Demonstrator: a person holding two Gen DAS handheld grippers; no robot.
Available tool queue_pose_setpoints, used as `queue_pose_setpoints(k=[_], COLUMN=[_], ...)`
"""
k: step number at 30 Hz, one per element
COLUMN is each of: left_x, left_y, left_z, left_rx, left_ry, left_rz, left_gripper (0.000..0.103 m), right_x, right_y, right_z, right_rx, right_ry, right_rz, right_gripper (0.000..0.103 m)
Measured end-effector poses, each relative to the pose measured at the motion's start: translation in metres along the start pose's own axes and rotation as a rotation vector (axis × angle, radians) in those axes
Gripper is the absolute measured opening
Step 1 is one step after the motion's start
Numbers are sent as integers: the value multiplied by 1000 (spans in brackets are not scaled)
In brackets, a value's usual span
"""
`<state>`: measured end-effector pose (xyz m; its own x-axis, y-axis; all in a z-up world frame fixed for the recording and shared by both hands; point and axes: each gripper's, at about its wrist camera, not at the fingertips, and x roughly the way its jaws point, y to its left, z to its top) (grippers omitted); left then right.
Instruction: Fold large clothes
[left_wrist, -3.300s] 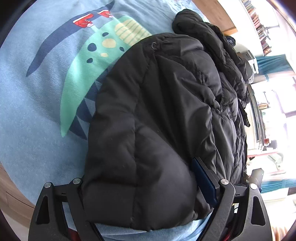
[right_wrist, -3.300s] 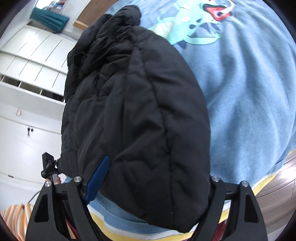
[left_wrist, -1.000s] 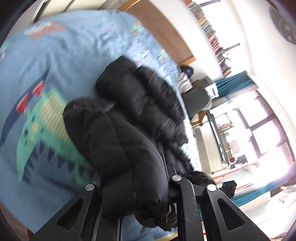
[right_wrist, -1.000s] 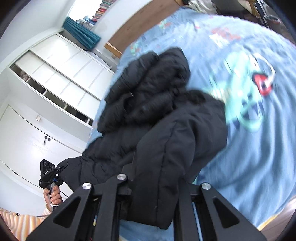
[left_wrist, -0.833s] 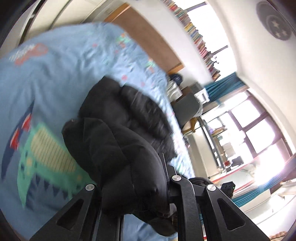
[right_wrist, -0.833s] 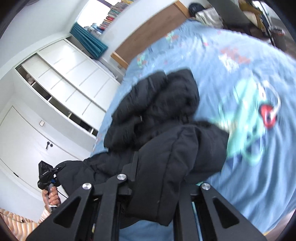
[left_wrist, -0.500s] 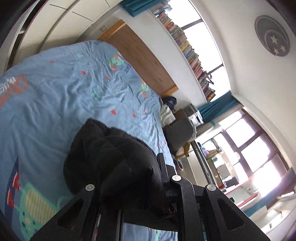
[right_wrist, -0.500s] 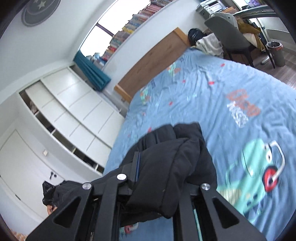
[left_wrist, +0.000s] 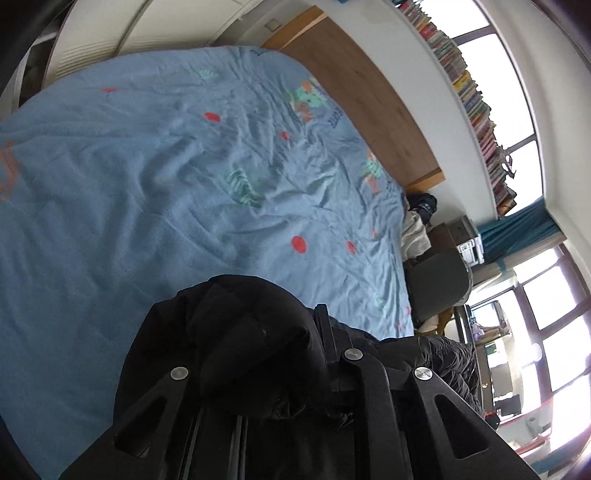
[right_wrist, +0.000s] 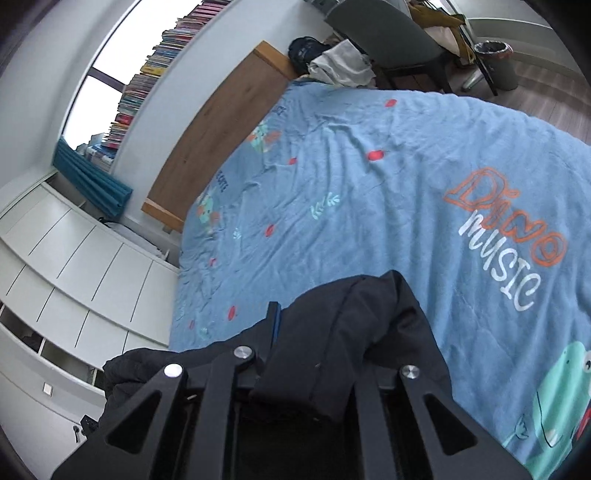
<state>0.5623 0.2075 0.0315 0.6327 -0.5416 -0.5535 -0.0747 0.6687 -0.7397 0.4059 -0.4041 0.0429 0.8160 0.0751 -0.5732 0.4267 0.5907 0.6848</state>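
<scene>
Bed (right_wrist: 424, 155) w/ blue cover, bare ahead. Jacket (left_wrist: 236, 332) bunched, hangs off both claws: left gripper (left_wrist: 258, 350) and right gripper (right_wrist: 325, 354) each pinched tight on black fabric. No fold visible; laying flat and folding prob. all left.

jacket (left_wrist: 236, 332) over bed (left_wrist: 147, 184), headboard (left_wrist: 354, 92) behind.

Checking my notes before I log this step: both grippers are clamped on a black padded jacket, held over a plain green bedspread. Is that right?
Not quite. The bedspread is light blue with cartoon dinosaur prints and lettering, not plain green; the right wrist view shows it best. The rest holds: the left gripper and the right gripper are both clamped on the black padded jacket.
</scene>
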Motion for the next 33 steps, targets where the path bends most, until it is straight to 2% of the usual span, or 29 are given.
queue_pose_setpoints(k=[3,7,11,14,16,17,19,20,21,23,24,29,33], left_x=[51,86,99,88,78,74,62,54,49,41,37,1,-19], left_y=[27,45,54,56,54,51,46,44,42,35,32,10,-19], left_z=[4,3,5,7,9,11,15,18,21,28,30,38,28], left_rx=[-51,-76,-120,-165,-183,-191,-215,-234,-246,-251,-246,-191,-53], left_ry=[48,86,116,120,110,103,82,65,52,36,30,-22,-26], left_rz=[33,42,21,-19,-48,-59,-97,-118,-128,-121,-112,-78,23], left_gripper=[17,18,19,24,34,37,52,55,59,60,60,63,63], right_x=[44,86,114,123,121,120,113,108,104,93,87,41,5], right_y=[-19,-41,-54,-64,-63,-62,-56,-53,-51,-43,-39,-2,37], right_z=[6,10,8,7,8,10,13,15,18,24,28,45,42], right_rx=[35,57,80,131,134,128,110,108,122,138,135,17,-155], right_ry=[41,77,112,125,132,137,135,136,133,103,86,19,-1], right_rz=[-52,-86,-86,-56,-40,-22,0,23,56,81,84,89,58], right_gripper=[11,11,12,15,18,23,32,43,60,79,83,83,83])
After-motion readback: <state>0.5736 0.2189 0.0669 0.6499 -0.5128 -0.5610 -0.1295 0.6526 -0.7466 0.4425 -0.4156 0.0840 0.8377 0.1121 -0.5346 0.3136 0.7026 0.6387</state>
